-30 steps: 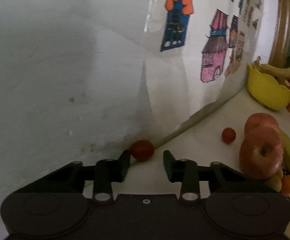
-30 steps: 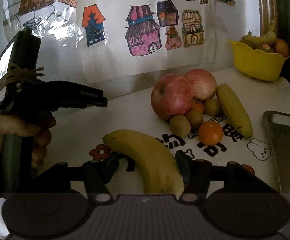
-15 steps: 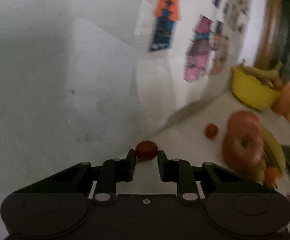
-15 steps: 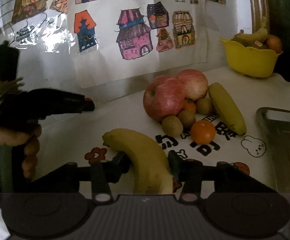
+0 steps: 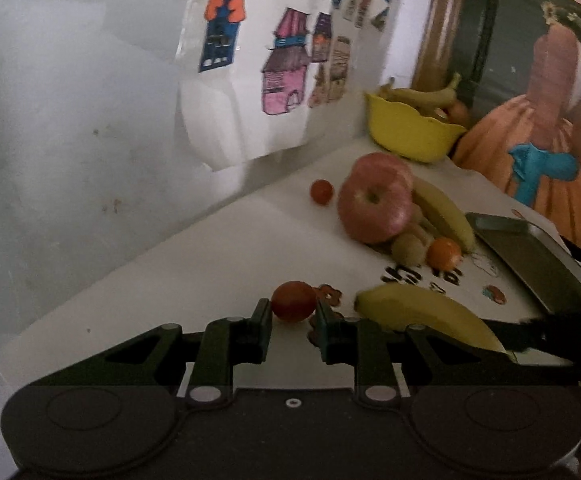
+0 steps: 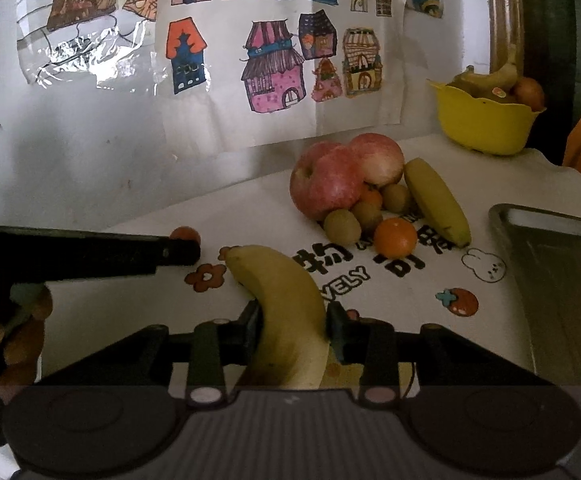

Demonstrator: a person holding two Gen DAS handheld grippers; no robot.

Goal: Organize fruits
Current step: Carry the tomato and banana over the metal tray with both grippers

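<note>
White desk (image 6: 138,236) with printed cloth carries fruit pile. Grey metal tray (image 6: 562,272) at right edge of desk. Yellow plastic bowl (image 6: 486,124) with fruit at far corner. Right claw (image 6: 292,334) clamped on yellow curved banana (image 6: 282,300). Two red apples (image 6: 330,184) mid-desk, touching kiwis and small orange (image 6: 395,238). Left claw (image 5: 292,326) closed on small red tomato (image 5: 293,301). Second red tomato (image 5: 321,191) beside apples.
</note>
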